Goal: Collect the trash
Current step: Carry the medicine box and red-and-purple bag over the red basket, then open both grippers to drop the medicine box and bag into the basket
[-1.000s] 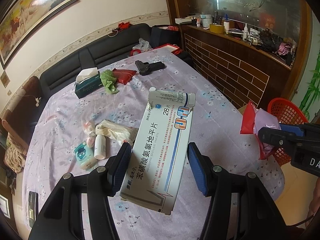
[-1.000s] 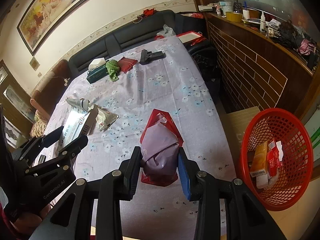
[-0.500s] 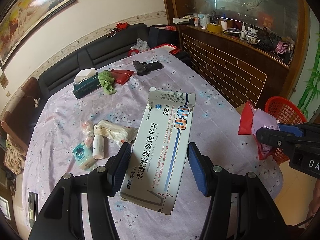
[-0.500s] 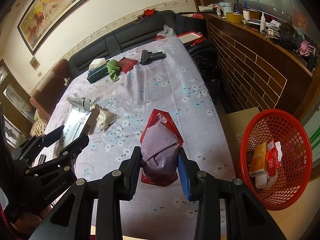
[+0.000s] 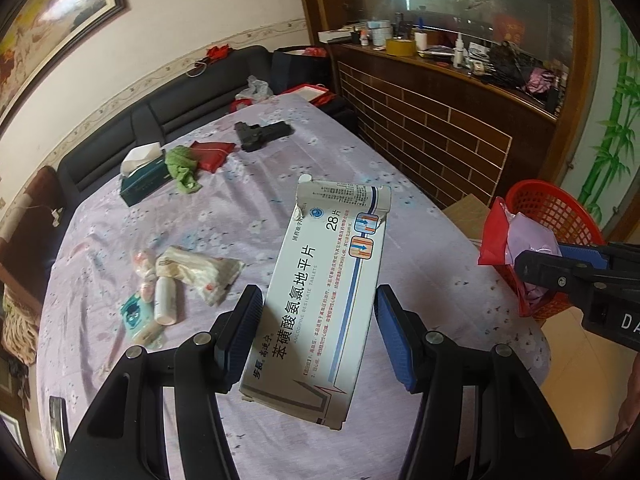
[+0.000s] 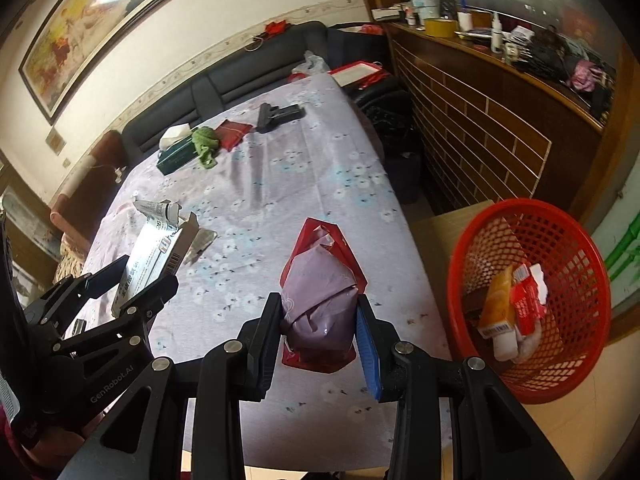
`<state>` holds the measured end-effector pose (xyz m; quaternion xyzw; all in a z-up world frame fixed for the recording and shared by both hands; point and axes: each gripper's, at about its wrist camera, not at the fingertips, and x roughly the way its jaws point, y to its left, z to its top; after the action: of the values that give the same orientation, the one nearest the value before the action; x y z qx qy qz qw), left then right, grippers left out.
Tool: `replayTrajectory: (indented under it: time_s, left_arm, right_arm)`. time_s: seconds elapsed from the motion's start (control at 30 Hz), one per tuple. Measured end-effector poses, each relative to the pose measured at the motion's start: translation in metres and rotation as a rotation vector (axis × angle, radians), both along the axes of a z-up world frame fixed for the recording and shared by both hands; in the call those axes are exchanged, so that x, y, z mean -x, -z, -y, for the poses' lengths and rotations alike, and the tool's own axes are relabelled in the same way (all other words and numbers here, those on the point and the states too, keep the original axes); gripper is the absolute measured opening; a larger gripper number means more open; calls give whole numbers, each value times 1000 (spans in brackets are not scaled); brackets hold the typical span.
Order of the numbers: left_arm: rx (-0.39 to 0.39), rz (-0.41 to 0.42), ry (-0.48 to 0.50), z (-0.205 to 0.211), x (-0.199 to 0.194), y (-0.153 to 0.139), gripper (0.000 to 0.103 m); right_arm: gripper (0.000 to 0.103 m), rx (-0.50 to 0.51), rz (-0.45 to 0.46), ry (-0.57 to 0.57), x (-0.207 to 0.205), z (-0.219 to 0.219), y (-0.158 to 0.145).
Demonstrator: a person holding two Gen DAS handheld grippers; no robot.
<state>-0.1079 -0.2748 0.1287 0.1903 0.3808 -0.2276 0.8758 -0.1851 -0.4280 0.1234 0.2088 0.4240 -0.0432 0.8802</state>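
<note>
My left gripper [image 5: 316, 320] is shut on a long white medicine box [image 5: 320, 288] with a torn top flap, held above the lilac floral tablecloth [image 5: 280, 184]. In the right wrist view the left gripper [image 6: 132, 280] and the medicine box [image 6: 156, 252] sit at the left. My right gripper [image 6: 318, 320] is shut on a red and purple plastic bag [image 6: 320, 284] near the table's right edge. The bag [image 5: 520, 240] and right gripper [image 5: 560, 264] also show at the right of the left wrist view. A red mesh basket [image 6: 560, 216] stands on the floor to the right, holding several packets.
On the table lie a tissue pack [image 5: 196, 268], a small white bottle [image 5: 166, 300] and a teal wipe packet [image 5: 132, 312]. Farther back are a green tissue box [image 5: 144, 176], a green cloth [image 5: 182, 164], a red pouch [image 5: 212, 152] and a black pistol-shaped object [image 5: 260, 134]. A brick-faced counter [image 5: 432, 128] stands on the right.
Both grippers have drifted a little to the right, toward the basket side, each keeping its grip. Nothing on the table has moved.
</note>
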Motion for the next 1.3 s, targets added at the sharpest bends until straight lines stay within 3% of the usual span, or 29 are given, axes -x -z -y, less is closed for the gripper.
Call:
replayTrajectory:
  time_s: [0.93, 1.17, 1.3]
  left_arm:
    - [3, -69, 309, 136, 41, 22, 57]
    - [14, -109, 402, 171, 47, 21, 57]
    - [39, -171, 444, 192, 45, 18, 57]
  right_arm:
    - [38, -47, -67, 371, 93, 122, 17]
    - [38, -59, -81, 453, 110, 148, 20]
    - [39, -70, -82, 480, 109, 158, 20]
